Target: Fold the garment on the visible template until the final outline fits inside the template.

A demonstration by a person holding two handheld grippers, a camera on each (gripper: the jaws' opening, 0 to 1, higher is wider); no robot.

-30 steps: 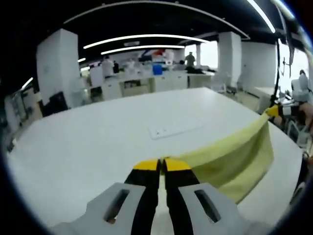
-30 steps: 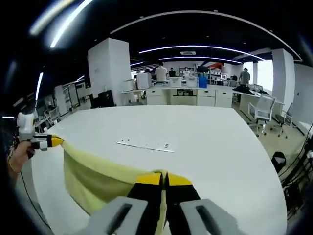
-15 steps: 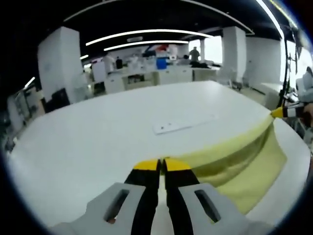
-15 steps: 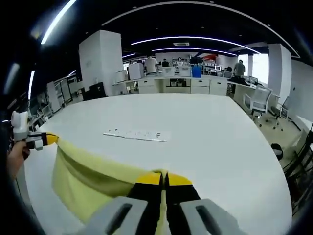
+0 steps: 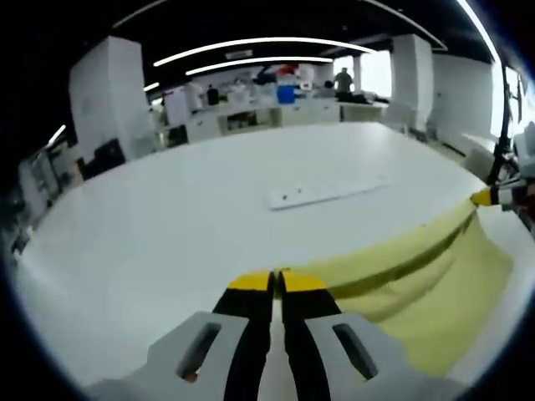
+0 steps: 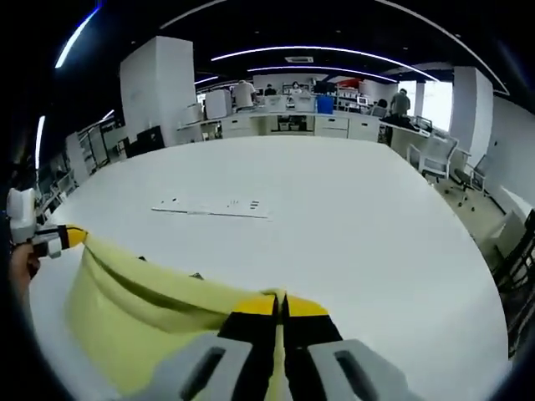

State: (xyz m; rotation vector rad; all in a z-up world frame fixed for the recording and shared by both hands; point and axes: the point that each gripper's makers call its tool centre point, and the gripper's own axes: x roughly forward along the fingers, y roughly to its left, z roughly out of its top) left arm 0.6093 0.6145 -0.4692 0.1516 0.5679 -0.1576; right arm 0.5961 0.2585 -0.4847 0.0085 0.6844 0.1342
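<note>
A pale yellow garment hangs stretched between my two grippers over the white table. My left gripper is shut on one corner of it, and its yellow tip also shows far left in the right gripper view, held by a hand. My right gripper is shut on the other corner, and its tip appears at the right of the left gripper view. The garment sags in a fold between them, its lower edge close to the table. A faint flat rectangular outline lies on the table beyond.
The white table's far edge curves away on the right, with office chairs beyond it. Desks, a white pillar and standing people fill the far background.
Both grippers have lowered towards the table with the garment still stretched between them. The cloth hangs nearer the tabletop, and the flat outline sits further up in both views.
</note>
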